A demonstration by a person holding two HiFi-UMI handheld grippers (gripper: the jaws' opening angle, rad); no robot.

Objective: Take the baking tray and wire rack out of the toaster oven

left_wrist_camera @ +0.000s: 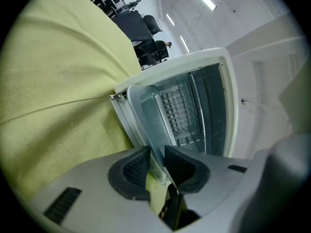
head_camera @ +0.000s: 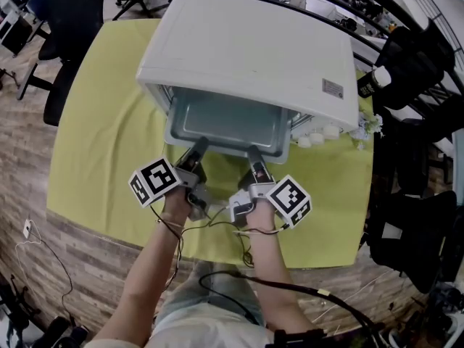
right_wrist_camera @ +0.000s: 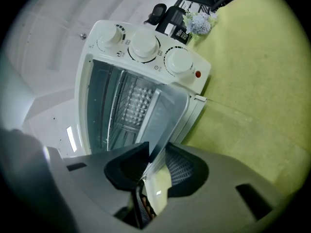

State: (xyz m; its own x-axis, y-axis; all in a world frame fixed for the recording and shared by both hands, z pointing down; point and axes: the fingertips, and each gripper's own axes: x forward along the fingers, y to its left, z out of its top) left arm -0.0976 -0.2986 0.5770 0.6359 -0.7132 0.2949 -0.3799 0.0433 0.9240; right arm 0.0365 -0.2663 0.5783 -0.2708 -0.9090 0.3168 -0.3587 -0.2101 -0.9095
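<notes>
On the yellow-green tablecloth (head_camera: 94, 122), the shallow grey metal baking tray (head_camera: 228, 125) is clamped at the left of its front rim by the left gripper (head_camera: 197, 145). The tray is seen partly drawn out of the open white toaster oven (head_camera: 246, 49), with the thin wire rack (right_wrist_camera: 114, 113) inside. The right of the rim is pinched by the right gripper (head_camera: 254, 153).

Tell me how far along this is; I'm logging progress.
Done: the baking tray is slid partway out of the toaster oven. In hand: left gripper and right gripper clamp its front rim. Left: pull it clear, then take the wire rack, apparently still inside.
</notes>
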